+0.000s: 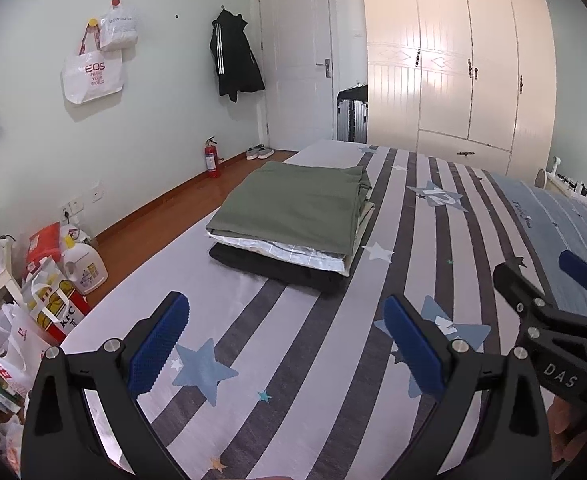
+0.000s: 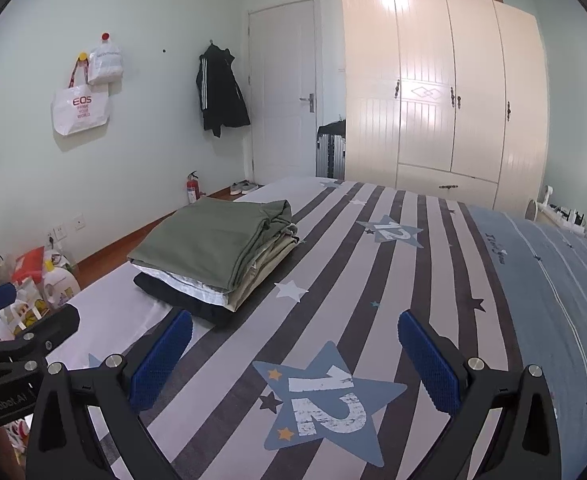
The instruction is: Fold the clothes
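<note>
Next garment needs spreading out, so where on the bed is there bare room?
The striped sheet is bare from the stack of folded clothes across to the blue quilt, and forward to both open claws, left and right. Only a narrow strip lies between the stack and the bed's edge, and bags crowd the floor there.

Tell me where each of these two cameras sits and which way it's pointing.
Left wrist: sits on the left gripper, above the bed, looking along its open fingers toward the door; the right gripper and part of a hand show at right.
Right wrist: sits on the right gripper, facing the same way, fingers open; the left gripper shows at left.
Shared: the clothes stack, bed, door, wardrobe.
</note>
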### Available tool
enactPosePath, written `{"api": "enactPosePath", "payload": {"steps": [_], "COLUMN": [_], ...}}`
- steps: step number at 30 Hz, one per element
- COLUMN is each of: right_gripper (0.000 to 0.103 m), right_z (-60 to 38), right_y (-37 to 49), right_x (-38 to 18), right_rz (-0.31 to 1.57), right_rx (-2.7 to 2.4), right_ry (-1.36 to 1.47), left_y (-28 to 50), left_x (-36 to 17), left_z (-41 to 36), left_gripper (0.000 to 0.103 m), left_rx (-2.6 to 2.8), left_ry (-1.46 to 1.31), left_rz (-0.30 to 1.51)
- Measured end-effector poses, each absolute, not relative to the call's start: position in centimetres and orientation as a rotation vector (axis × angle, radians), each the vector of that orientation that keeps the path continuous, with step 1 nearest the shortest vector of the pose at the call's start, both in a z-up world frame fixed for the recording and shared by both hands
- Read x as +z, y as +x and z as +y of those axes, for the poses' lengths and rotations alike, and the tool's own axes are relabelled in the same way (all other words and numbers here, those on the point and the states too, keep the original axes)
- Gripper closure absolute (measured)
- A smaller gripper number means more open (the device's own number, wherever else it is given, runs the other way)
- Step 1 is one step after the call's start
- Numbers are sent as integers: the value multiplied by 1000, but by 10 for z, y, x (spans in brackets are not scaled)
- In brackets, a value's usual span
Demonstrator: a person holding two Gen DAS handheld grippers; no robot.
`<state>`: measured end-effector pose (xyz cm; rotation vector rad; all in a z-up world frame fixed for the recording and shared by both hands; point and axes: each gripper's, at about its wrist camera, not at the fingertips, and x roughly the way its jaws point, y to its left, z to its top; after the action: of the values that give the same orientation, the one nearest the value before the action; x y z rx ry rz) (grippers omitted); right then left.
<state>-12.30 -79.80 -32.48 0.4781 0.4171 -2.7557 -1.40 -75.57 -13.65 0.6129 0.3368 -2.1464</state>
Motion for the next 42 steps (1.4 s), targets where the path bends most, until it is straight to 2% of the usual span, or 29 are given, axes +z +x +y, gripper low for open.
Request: {"api": "enactPosePath", "payload": {"steps": [42], "right_gripper": [1], "right_z": [-790], "right_y": [-113], "right_x": [-310], "right_rz": [411], "right_rx": [-2740], "right_ry": [417], "left_y": [-10], "left_x": [-121], "left_z": [-740], "left_gripper": [5], "left_rx": [-2159], "left_ry": [531], "left_rz": [346]}}
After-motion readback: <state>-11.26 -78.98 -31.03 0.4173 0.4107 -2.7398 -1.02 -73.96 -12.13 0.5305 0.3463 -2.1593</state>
